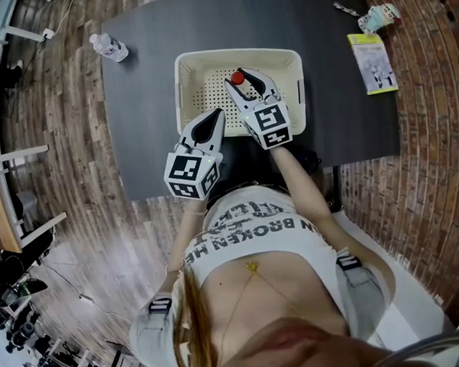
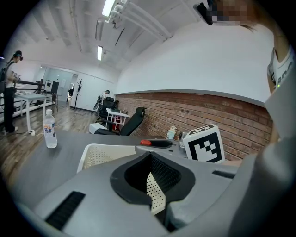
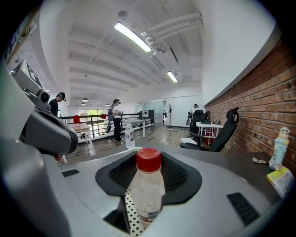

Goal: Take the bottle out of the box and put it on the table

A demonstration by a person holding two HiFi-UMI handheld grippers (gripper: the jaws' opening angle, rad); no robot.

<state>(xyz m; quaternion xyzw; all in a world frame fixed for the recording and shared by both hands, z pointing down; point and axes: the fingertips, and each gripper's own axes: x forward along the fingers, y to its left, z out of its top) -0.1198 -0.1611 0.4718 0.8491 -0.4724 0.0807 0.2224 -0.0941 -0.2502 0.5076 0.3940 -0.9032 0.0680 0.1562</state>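
A small clear bottle with a red cap (image 1: 238,78) stands upright inside the cream perforated box (image 1: 187,69) on the dark table (image 1: 145,114). My right gripper (image 1: 246,81) reaches into the box and is shut on the bottle (image 3: 147,187), whose neck and cap rise between the black pads. My left gripper (image 1: 217,117) hovers over the box's near rim, to the left of the right one, with its jaws together and nothing in them. In the left gripper view the box wall (image 2: 95,155) shows just ahead, with the red cap (image 2: 145,142) beyond.
A second clear water bottle (image 1: 109,47) lies near the table's far left corner. A yellow-green booklet (image 1: 372,62) and a small figurine (image 1: 379,15) sit at the far right. Chairs and people stand further back in the room.
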